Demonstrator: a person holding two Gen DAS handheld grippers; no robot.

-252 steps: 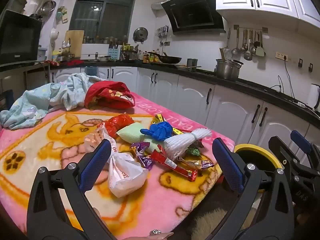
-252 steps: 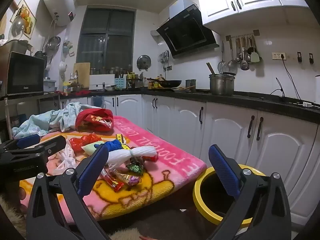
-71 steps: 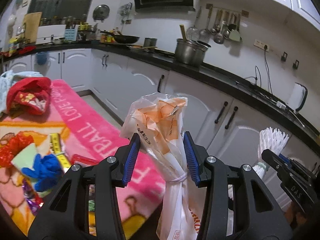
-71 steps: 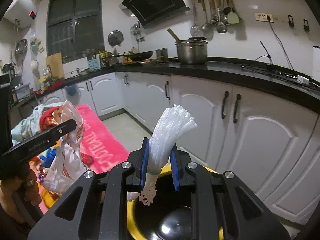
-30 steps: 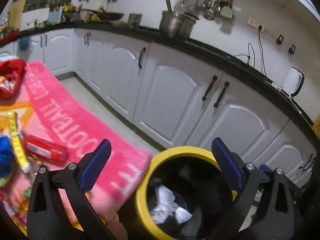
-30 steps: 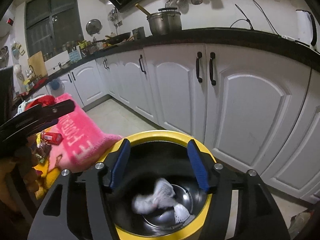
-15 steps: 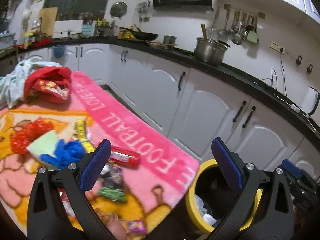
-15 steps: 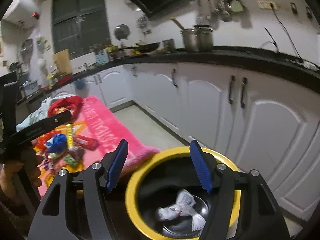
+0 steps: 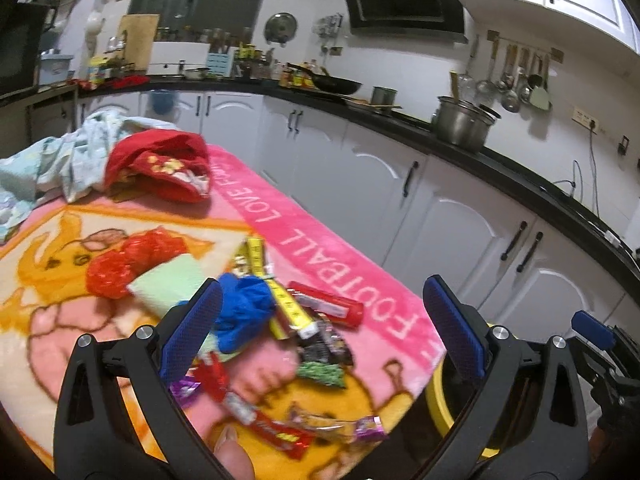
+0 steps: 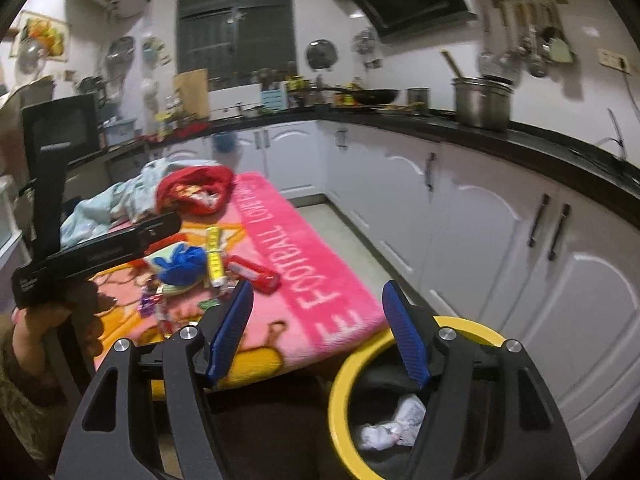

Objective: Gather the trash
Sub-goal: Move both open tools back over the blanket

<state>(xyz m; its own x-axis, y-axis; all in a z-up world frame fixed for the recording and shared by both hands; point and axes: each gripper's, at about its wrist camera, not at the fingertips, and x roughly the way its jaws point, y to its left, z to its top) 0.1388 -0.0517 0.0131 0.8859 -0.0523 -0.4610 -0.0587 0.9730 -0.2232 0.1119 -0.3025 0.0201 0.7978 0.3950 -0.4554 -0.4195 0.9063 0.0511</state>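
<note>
left wrist view: left gripper (image 9: 322, 320) gapes wide, empty, over blurred wrappers (image 9: 320, 344) on the blanket (image 9: 340, 248); bin (image 9: 434, 394) mostly hidden. right gripper (image 10: 318, 334) also wide, empty; bin holds white trash (image 10: 394, 420).

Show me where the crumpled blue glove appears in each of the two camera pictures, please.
Left wrist view: the blue glove lies low and left of centre, beside the left hand-held gripper's left finger.
Right wrist view: it lies left of centre on the blanket.
Shared landmark: the yellow measuring tape beside it.
</note>
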